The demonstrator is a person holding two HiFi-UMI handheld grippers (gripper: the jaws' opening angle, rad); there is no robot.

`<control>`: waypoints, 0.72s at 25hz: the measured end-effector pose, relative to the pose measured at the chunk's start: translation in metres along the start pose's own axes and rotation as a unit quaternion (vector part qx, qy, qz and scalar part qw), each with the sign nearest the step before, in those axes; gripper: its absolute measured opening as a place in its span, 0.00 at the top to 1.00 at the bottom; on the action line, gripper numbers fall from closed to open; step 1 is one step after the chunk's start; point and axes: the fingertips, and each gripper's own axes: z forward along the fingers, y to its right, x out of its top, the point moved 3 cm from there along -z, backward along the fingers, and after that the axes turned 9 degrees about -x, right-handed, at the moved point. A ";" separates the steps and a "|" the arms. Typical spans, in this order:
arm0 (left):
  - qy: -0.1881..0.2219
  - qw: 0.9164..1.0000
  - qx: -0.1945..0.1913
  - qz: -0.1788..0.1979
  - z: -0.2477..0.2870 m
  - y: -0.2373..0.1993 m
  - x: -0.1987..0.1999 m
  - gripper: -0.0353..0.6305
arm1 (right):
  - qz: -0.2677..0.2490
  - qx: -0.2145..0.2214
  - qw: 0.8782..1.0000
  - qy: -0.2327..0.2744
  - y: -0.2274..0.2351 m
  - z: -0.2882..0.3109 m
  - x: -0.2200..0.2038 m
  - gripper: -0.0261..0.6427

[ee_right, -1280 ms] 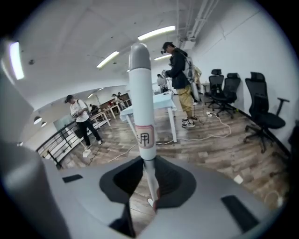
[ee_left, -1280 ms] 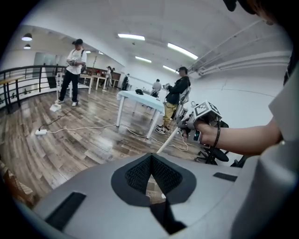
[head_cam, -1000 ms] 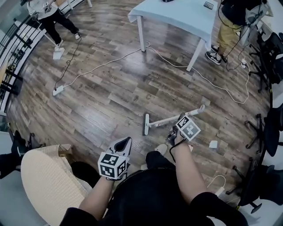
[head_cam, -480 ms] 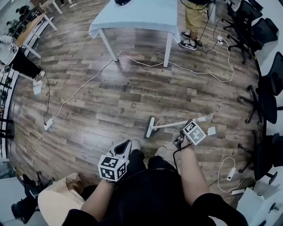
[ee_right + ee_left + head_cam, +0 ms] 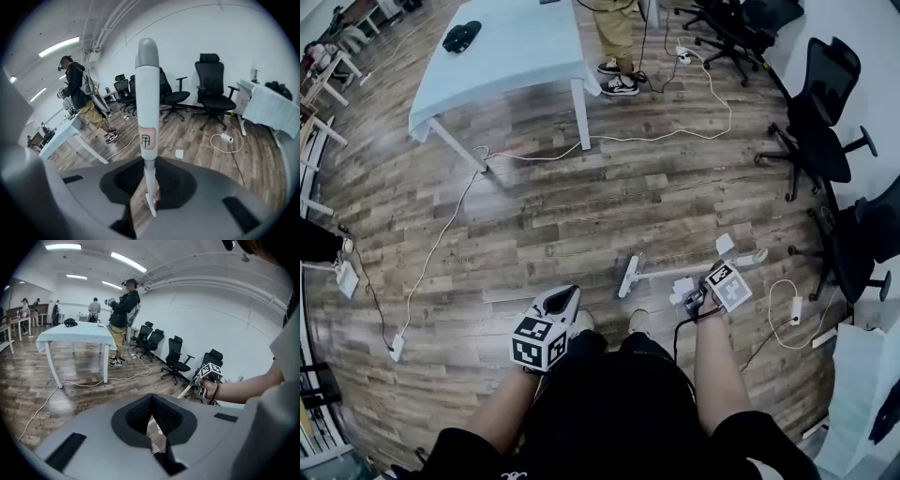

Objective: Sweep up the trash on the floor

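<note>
Wood floor [image 5: 581,206] fills most of the head view. The pale blue table [image 5: 506,47] is top left, w/ a standing person [image 5: 617,37] at its far corner. Black office chairs [image 5: 820,141] line the right edge.

Both forearms reach fwd from the body at bottom centre, elbows bent. L gripper [image 5: 565,300] is held low near the person's feet, marker cube toward the camera, nose pointing up-frame. Its own view shows the jaws pressed together w/ nothing between them. R gripper [image 5: 692,302] is out to the right, wrist turned inward, and its jaws are clamped on the broom [image 5: 628,277]. The broom head lies on the floor just ahead of the feet. The handle runs right, past the gripper.

R gripper view shows the white handle [image 5: 147,117] rising straight out of the jaws w/ a small label on it, which the head view does not resolve. L gripper view looks level across the room and catches the R gripper [image 5: 206,380] side-on.

Paper scraps [image 5: 725,246] sit beside the handle, one [image 5: 682,286] touching or just by the R gripper.

Open floor lies between broom and table. It is crossed by a white cable [image 5: 441,234]. A power strip [image 5: 795,309] lies near the chairs.
</note>
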 end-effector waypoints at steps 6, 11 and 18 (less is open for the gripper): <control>-0.045 0.996 -0.072 0.040 0.042 0.021 0.013 0.95 | 0.041 -0.048 0.998 0.018 0.061 -0.001 0.025 0.83; -0.063 0.988 -0.115 0.078 0.082 0.058 0.028 0.95 | 0.074 -0.080 0.994 0.026 0.120 -0.002 0.041 0.83; -0.051 0.986 -0.141 0.072 0.114 0.105 0.031 0.95 | 0.068 -0.074 0.995 0.025 0.162 -0.002 0.058 0.83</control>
